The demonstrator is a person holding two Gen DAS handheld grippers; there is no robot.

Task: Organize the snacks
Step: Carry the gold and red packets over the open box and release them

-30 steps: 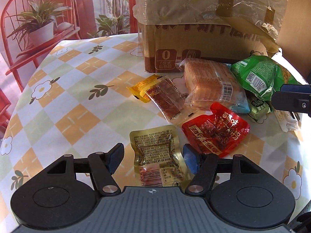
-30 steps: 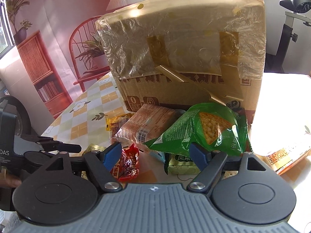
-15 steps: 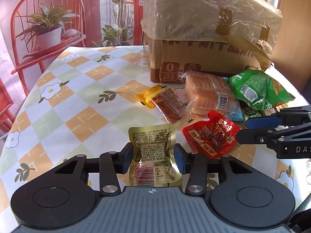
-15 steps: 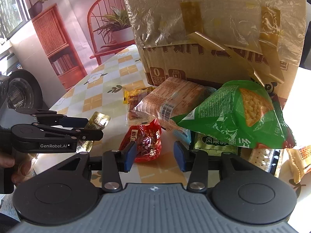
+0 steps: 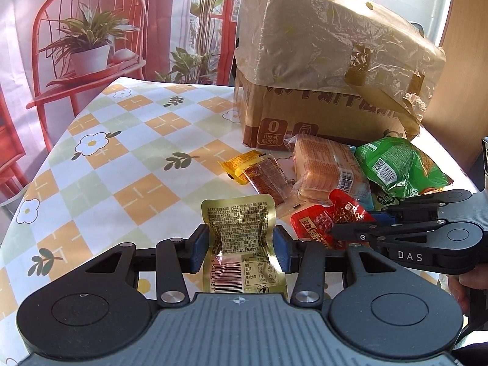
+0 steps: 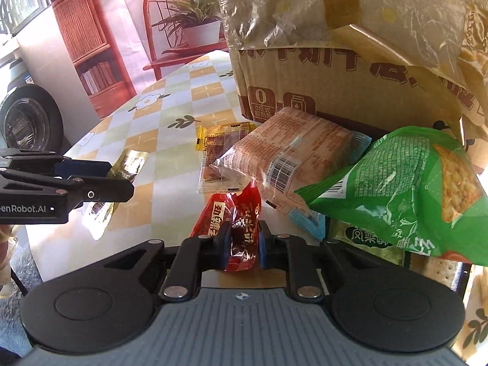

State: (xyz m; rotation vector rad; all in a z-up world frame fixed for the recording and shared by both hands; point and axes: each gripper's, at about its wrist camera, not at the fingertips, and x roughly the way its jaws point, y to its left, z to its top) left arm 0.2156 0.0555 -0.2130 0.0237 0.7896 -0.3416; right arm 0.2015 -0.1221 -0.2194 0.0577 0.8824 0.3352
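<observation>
Right wrist: gripper [image 6: 242, 245] pinches red packet [image 6: 241, 228].

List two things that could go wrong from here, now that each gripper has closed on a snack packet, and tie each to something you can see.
1. The right gripper pinches the red packet while the tan packet rests over its top; pulling it out may drag or tip that pile and the green bag.
2. The left gripper squeezes the gold packet by its side edges, buckling it, so it may slip out.
</observation>
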